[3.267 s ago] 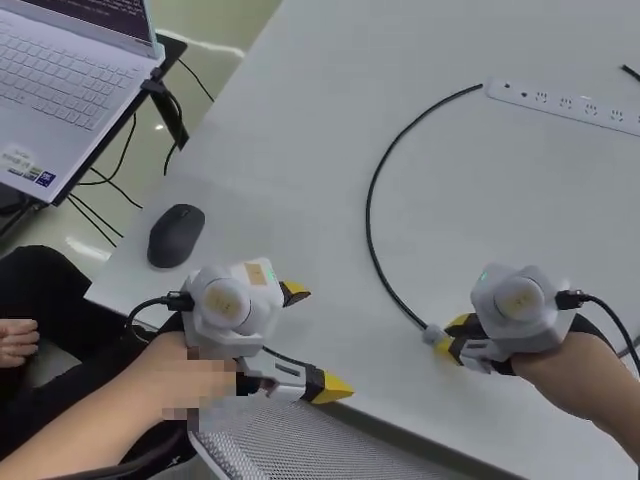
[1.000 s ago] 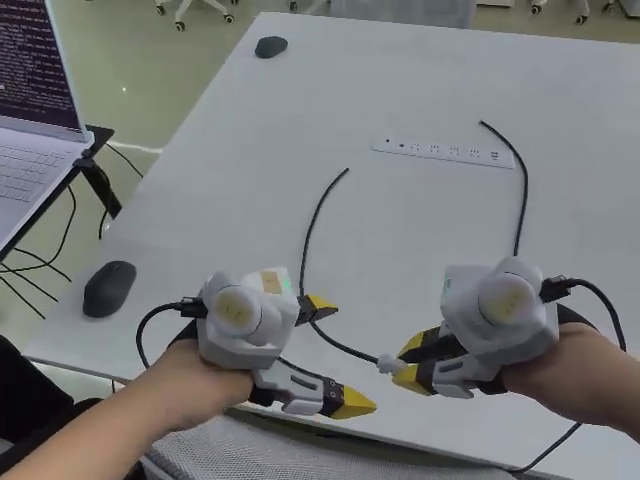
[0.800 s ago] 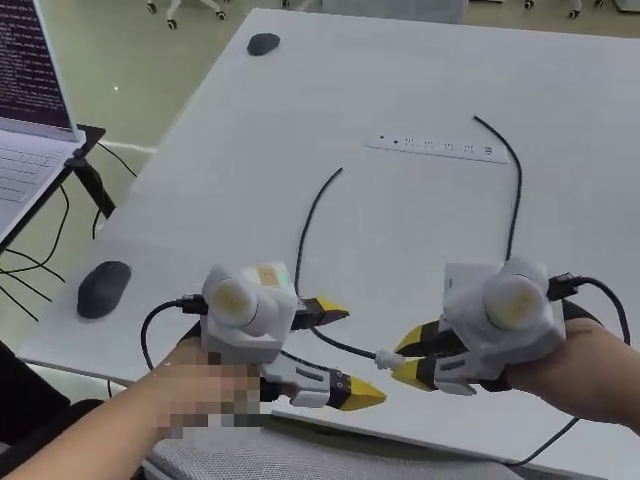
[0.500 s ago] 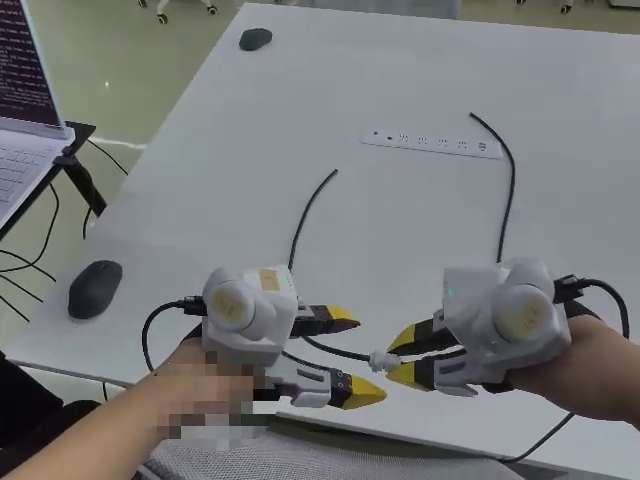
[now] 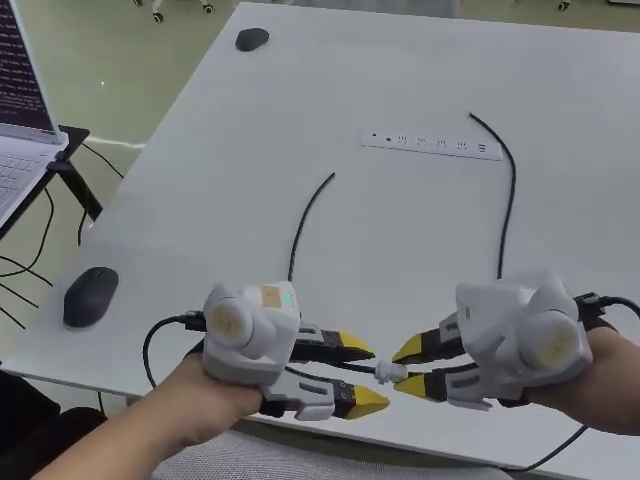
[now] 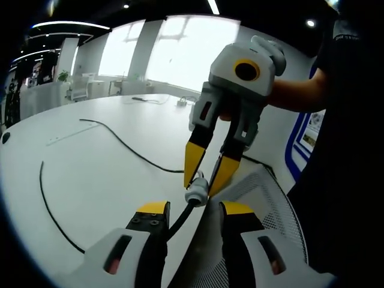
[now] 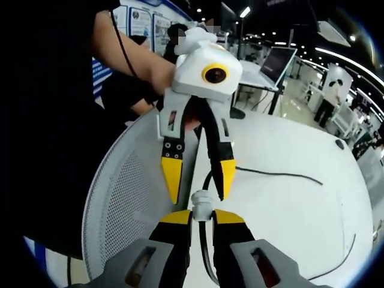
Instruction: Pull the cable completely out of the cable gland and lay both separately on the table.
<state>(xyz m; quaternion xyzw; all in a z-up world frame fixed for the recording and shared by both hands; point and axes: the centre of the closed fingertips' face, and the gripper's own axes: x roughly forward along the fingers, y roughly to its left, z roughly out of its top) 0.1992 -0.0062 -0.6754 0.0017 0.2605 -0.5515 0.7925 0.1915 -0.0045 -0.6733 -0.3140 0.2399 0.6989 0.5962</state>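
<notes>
My right gripper: clenched on gland, anchoring it above table near edge. My left gripper: released astride cable, for pulling.

- White desk, seen from its near edge
- White strip lies flat toward the far side
- Thin black cable has its free end near the strip and runs toward the near edge
- Black cord curves past the strip's right end
- Far mouse at the back corner
- Near mouse by the left edge
</notes>
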